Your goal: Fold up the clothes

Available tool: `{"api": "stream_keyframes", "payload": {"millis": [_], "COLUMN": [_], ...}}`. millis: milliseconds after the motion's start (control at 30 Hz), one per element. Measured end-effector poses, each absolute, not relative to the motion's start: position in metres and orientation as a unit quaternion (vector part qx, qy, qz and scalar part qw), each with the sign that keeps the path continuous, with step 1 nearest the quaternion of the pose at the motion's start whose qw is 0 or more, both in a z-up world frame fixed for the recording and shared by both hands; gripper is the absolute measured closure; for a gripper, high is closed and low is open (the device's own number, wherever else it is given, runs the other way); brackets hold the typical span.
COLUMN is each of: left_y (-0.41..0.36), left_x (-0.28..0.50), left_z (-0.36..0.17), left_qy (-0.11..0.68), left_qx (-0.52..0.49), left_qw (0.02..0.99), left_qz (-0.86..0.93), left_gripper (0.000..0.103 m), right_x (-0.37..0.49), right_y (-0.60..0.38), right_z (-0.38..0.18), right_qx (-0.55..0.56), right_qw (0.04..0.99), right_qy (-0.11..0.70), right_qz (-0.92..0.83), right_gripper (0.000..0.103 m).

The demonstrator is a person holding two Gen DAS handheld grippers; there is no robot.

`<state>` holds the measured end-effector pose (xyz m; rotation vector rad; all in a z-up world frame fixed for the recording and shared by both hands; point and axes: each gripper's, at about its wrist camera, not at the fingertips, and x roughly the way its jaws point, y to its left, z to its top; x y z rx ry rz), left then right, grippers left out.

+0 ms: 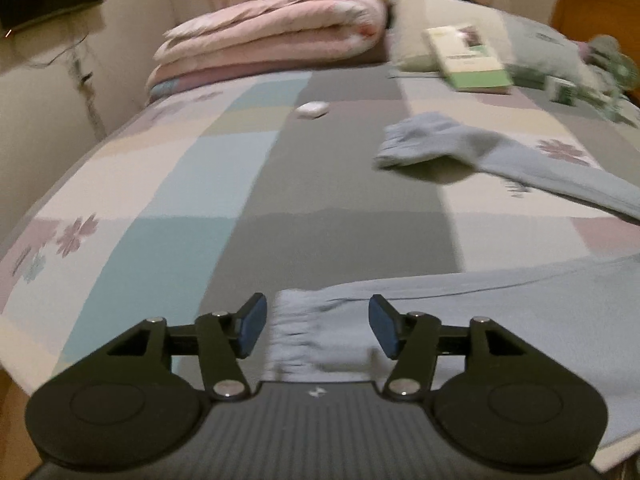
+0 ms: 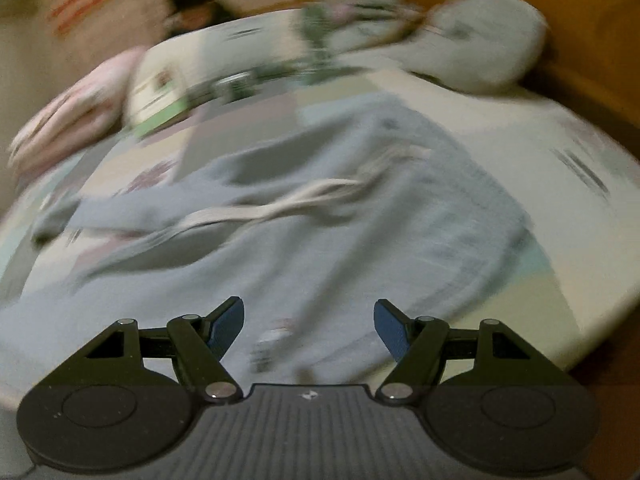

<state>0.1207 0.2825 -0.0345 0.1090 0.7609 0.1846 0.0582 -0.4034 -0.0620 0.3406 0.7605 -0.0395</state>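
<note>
Where its jaws gape, left gripper (image 1: 318,326) over sweater cuff (image 1: 304,336).

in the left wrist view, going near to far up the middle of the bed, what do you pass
left gripper → ribbed cuff of the blue sweater between its open pads → small white case → folded pink quilt

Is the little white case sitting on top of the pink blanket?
No, the little white case lies on the patchwork bedspread, in front of the folded pink blanket.
</note>
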Motion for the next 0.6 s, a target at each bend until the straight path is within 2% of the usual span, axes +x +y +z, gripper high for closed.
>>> {"api": "stream_keyframes", "payload": {"millis": [200, 433, 533, 567, 600], "left_y": [0.213, 0.136, 0.113, 0.108, 0.102], "left_x": [0.121, 0.127, 0.133, 0.134, 0.136], "left_z": [-0.019, -0.030, -0.038, -0.041, -0.043], "left_qy": [0.365, 0.376, 0.384, 0.387, 0.390], "left_qx": [0.071, 0.093, 0.099, 0.102, 0.106], "left_qw": [0.928, 0.921, 0.916, 0.914, 0.913], "left_qz": [0.029, -0.038, -0.058, -0.060, -0.061], "left_gripper": [0.039, 0.038, 0.038, 0.038, 0.038], "right_x": [0.064, 0.086, 0.099, 0.099, 0.099], "right_y": [-0.488, -0.536, -0.545, -0.546, -0.547], "right_z": [-0.095, -0.120, -0.125, -0.125, -0.125], "right_qx": [0.270, 0.347, 0.347, 0.349, 0.350], "right_qw": [0.894, 0.882, 0.885, 0.884, 0.883], "right_qy": [0.351, 0.312, 0.303, 0.304, 0.305], "right_qz": [-0.073, -0.061, -0.066, -0.069, -0.072], "right_gripper": [0.028, 0.030, 0.045, 0.060, 0.070]}}
